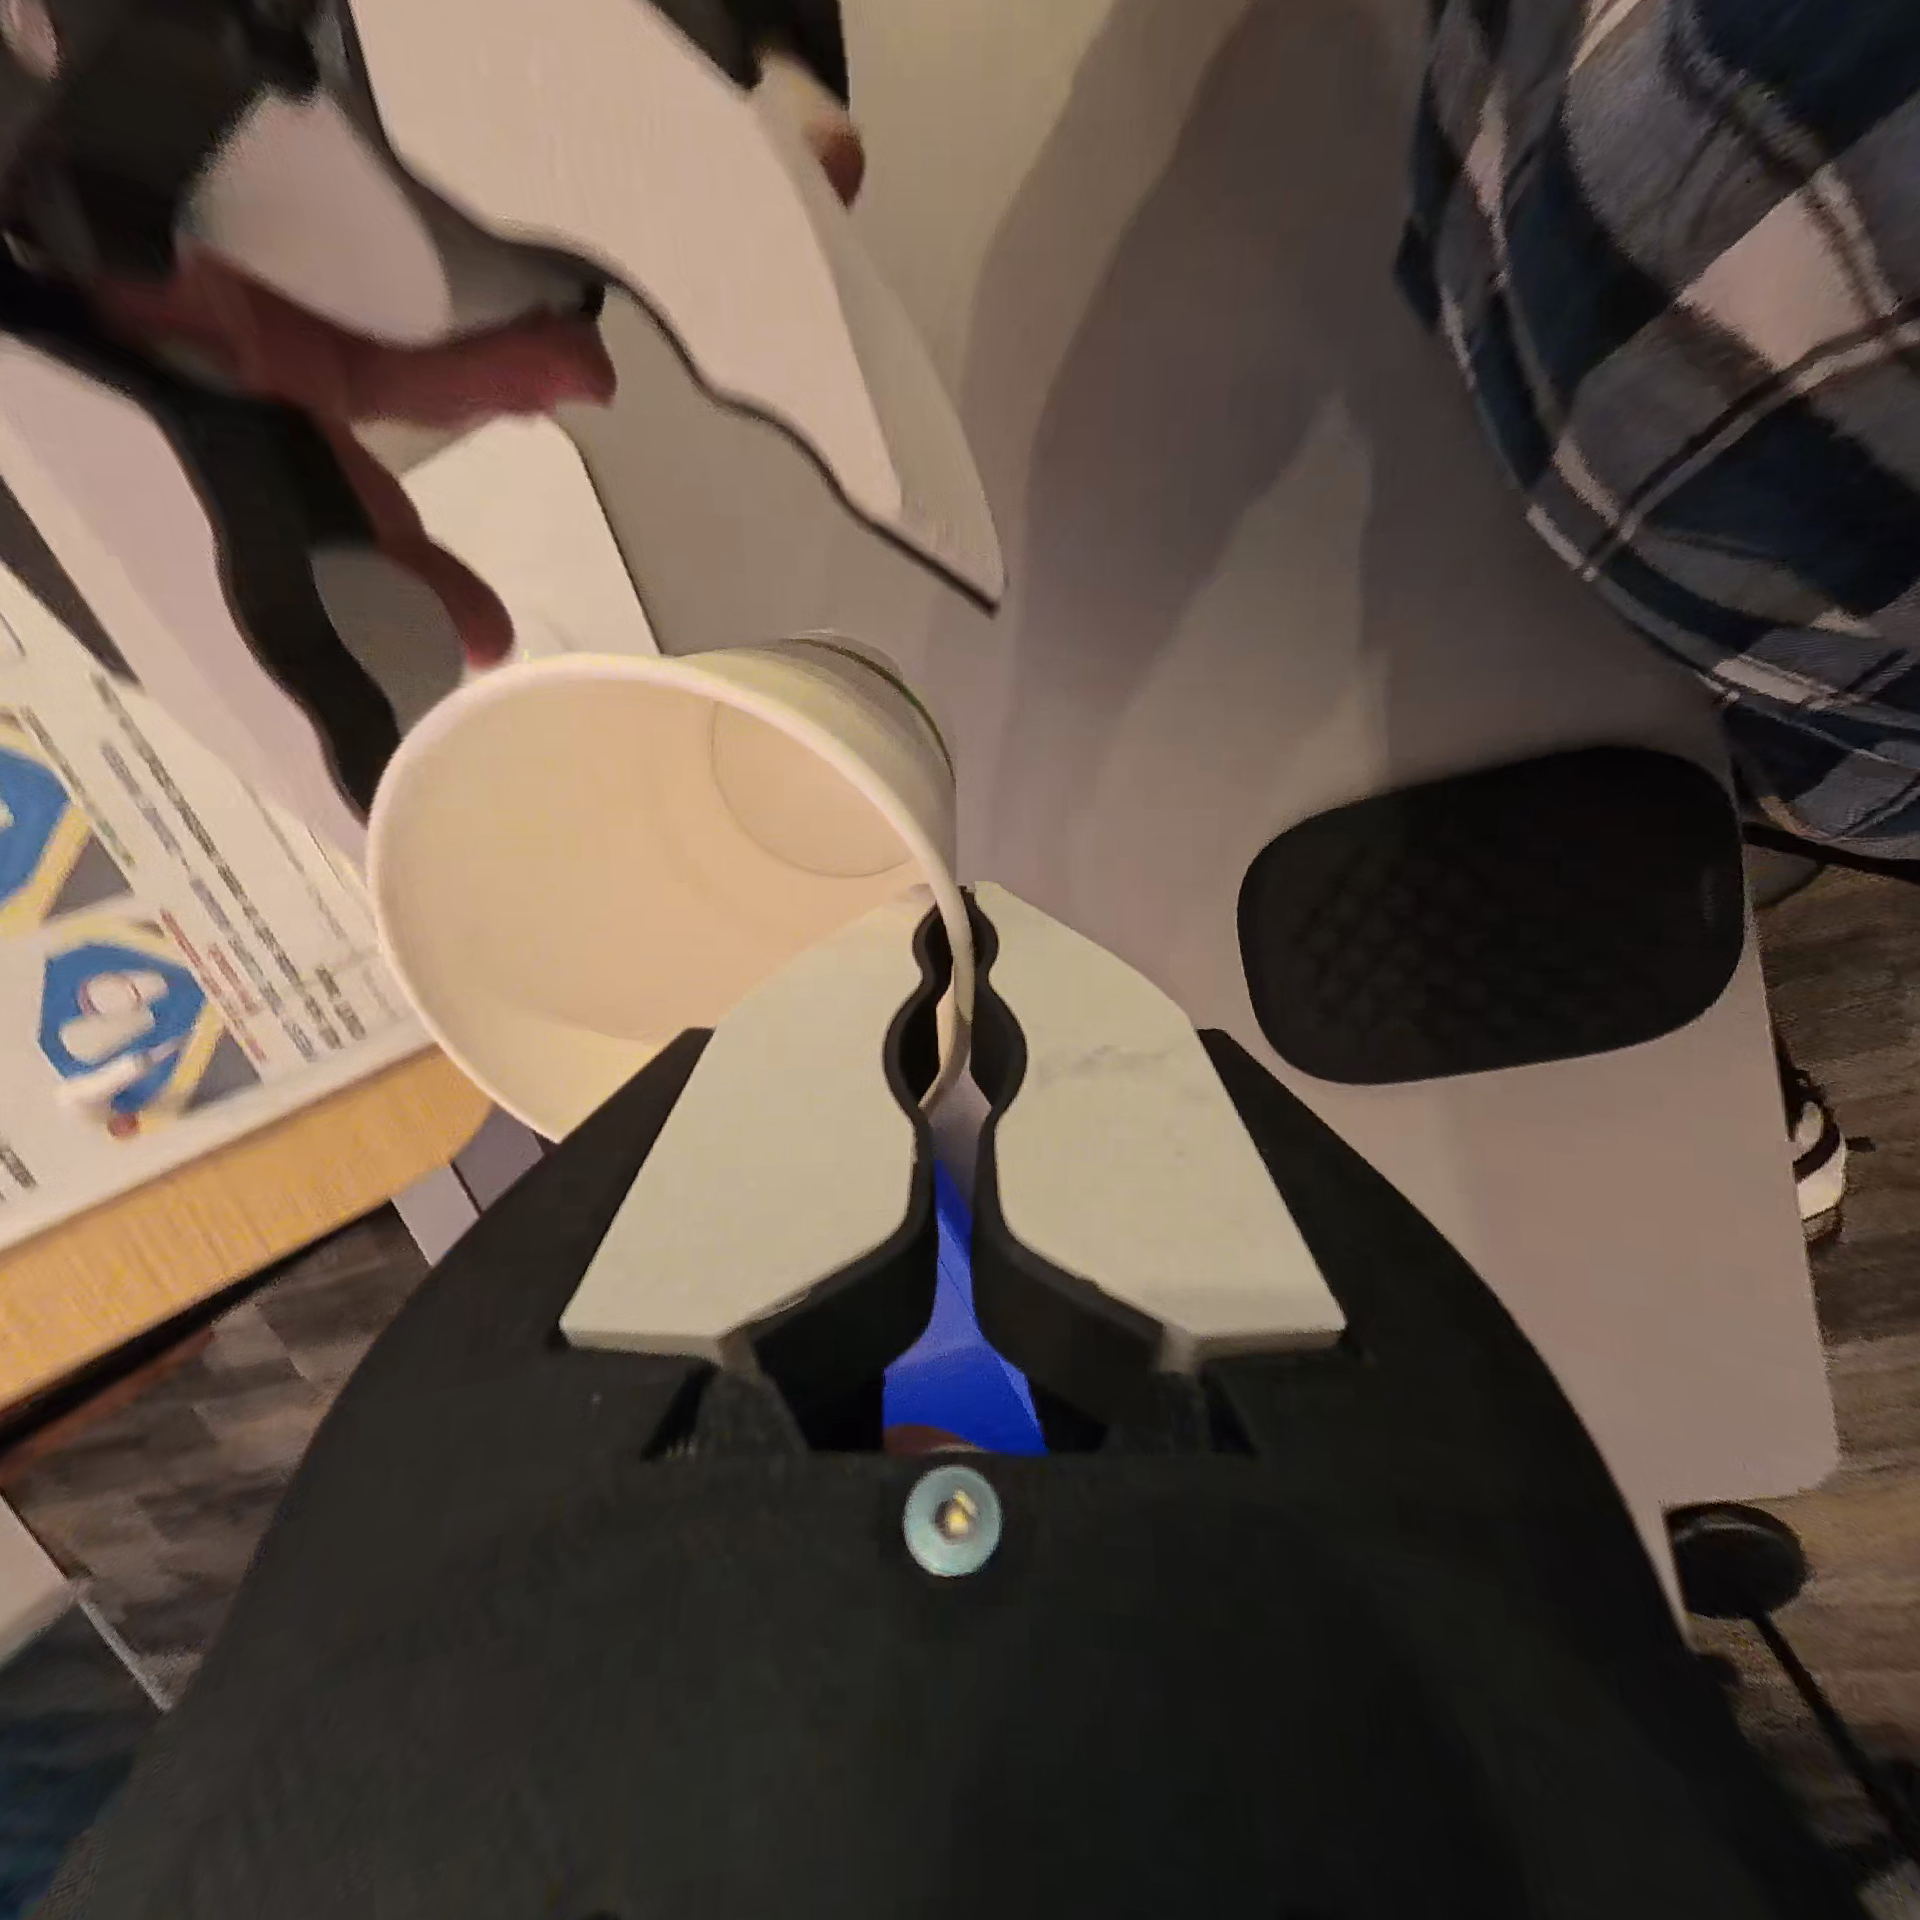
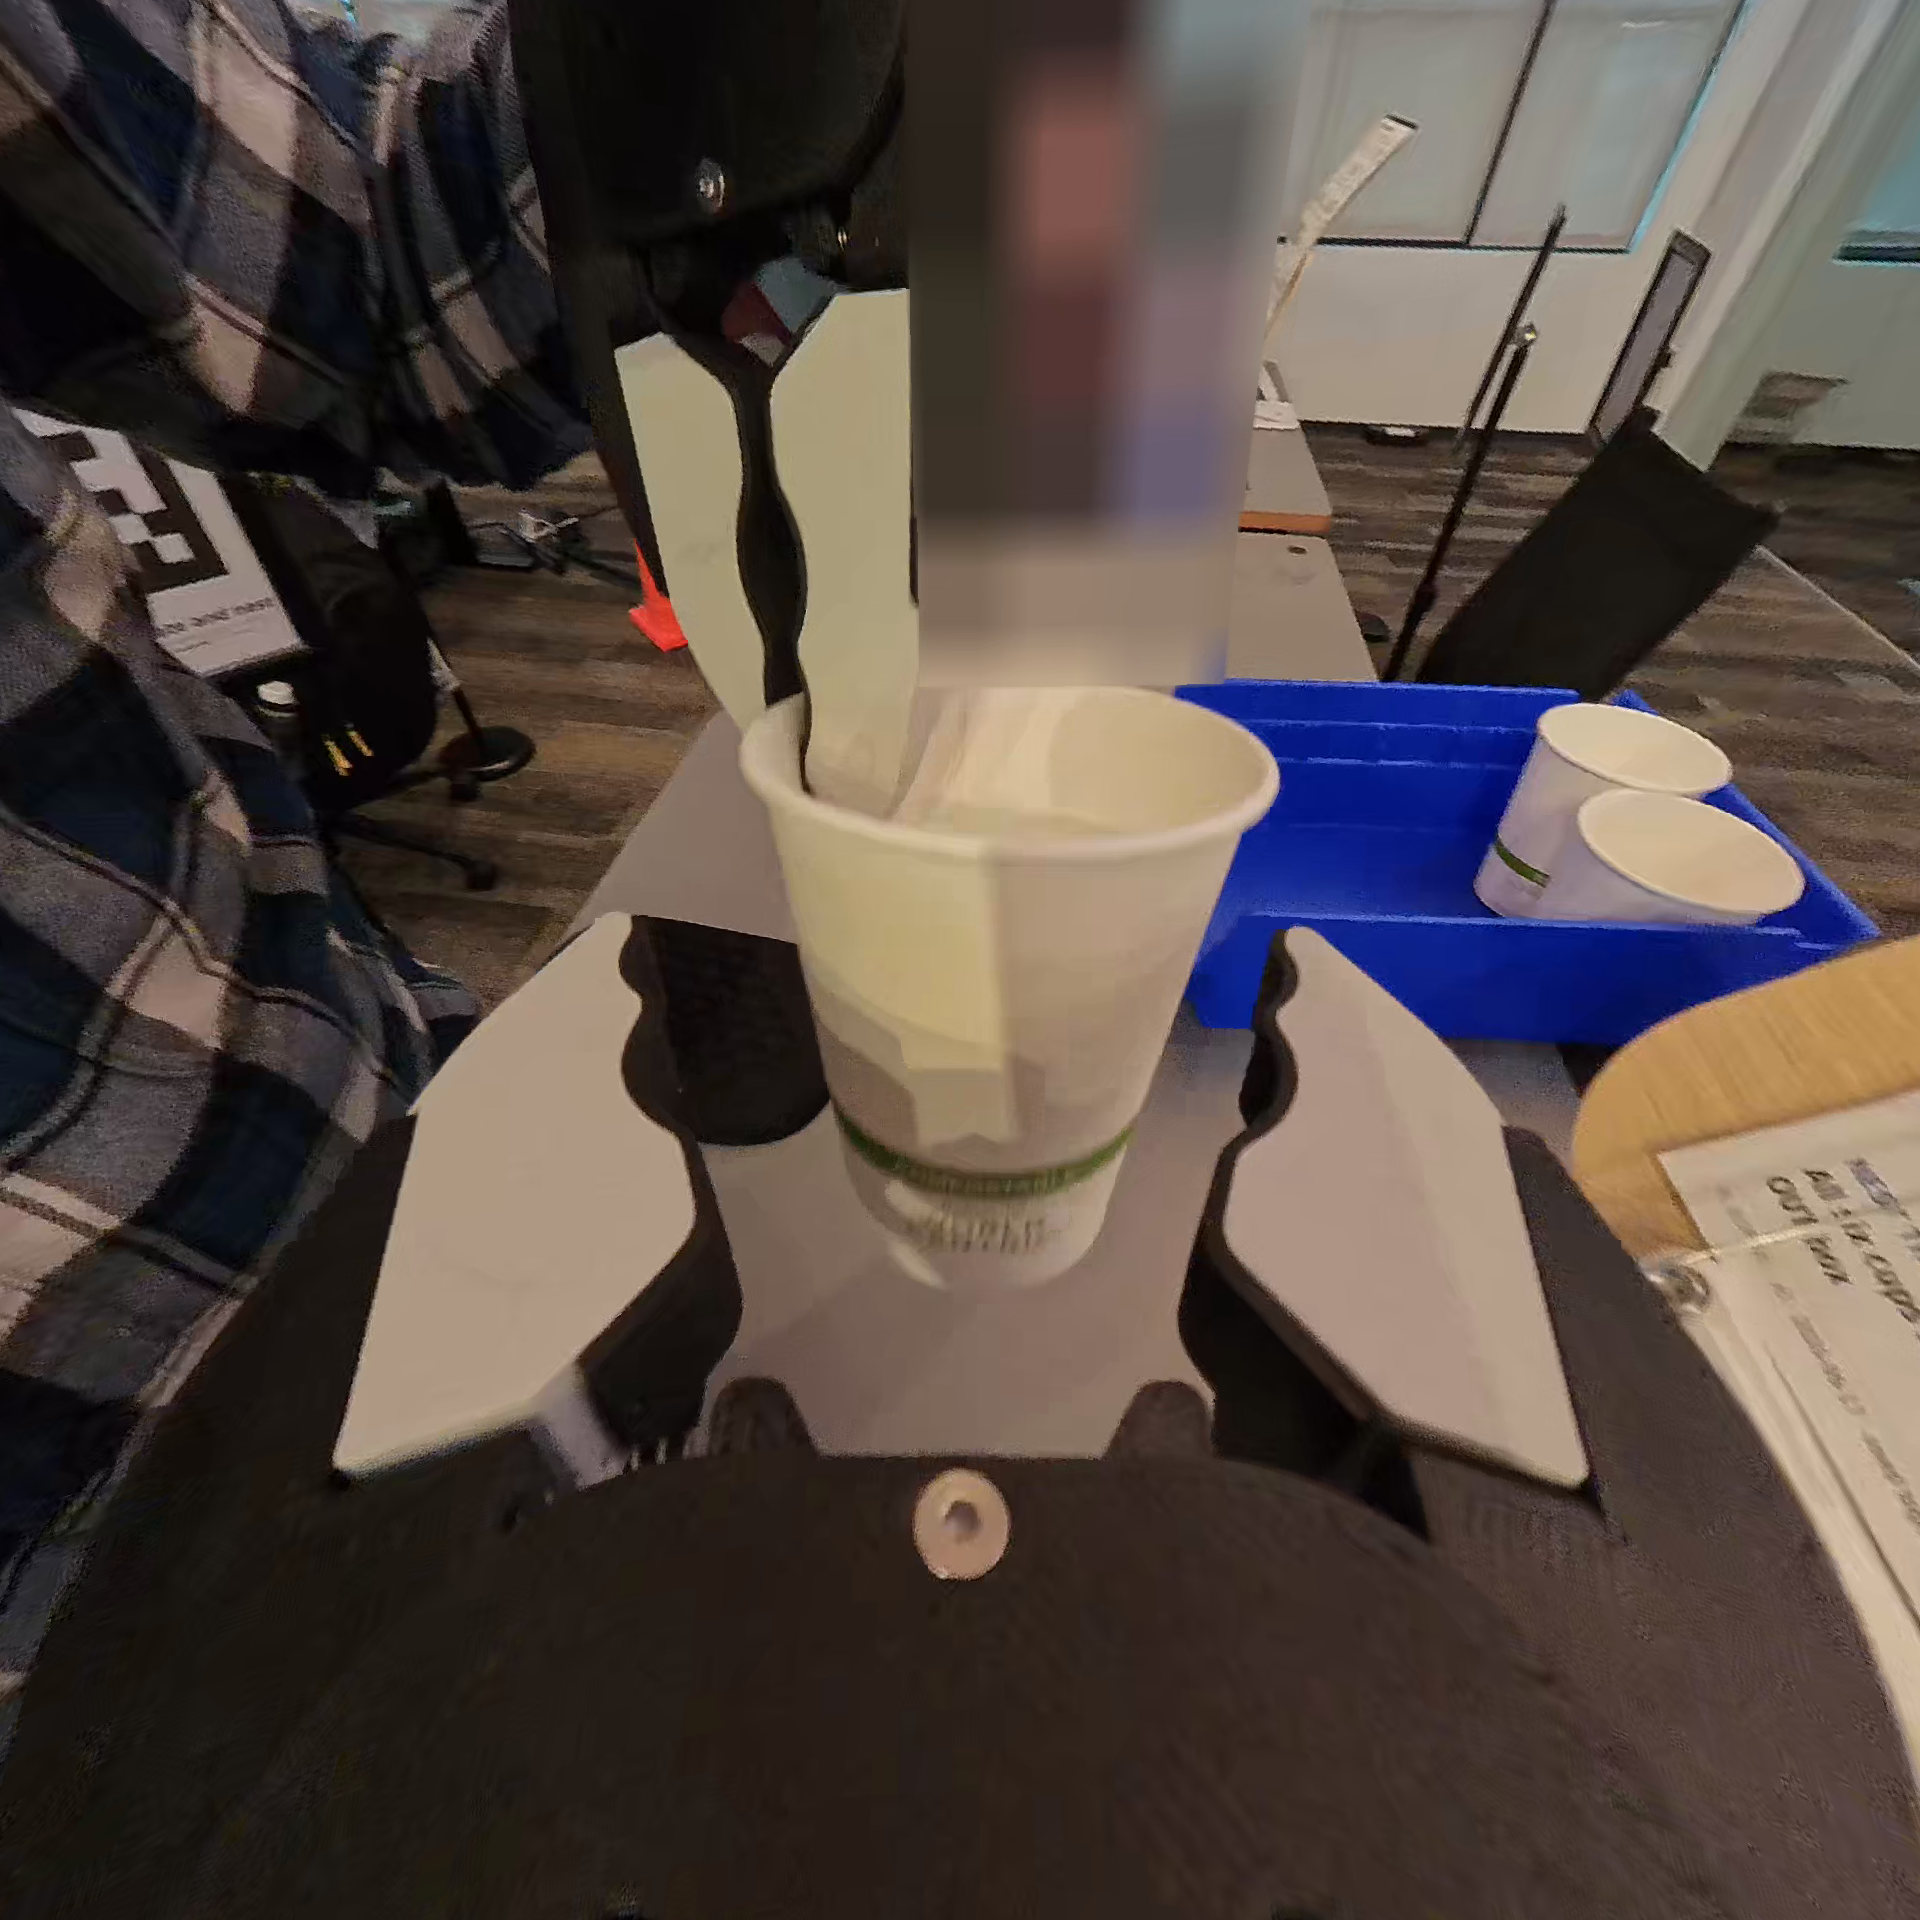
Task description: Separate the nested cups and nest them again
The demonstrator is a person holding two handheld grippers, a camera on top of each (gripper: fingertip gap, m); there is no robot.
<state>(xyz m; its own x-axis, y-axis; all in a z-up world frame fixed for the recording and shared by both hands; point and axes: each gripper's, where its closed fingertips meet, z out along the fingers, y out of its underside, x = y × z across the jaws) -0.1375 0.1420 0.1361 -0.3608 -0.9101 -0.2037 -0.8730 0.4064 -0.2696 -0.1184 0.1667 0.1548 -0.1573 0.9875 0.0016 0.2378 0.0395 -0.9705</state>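
Paper cup point(image 2: 997, 966) with green band, pinched by its rim in left gripper point(image 1: 954, 997), between spread, unpressing fingers of right gripper point(image 2: 956, 1049), blue bin point(image 2: 1382, 862) beside holding two cups point(image 2: 1642, 831).

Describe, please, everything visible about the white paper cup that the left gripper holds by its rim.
The white paper cup is a tapered cup with a rolled rim, a vertical side seam and a green band with print near its base. It looks empty and stands upright above the grey table, its base seemingly lifted off it. The left gripper pinches its wall at the rim, one finger inside. The open right gripper flanks it without touching.
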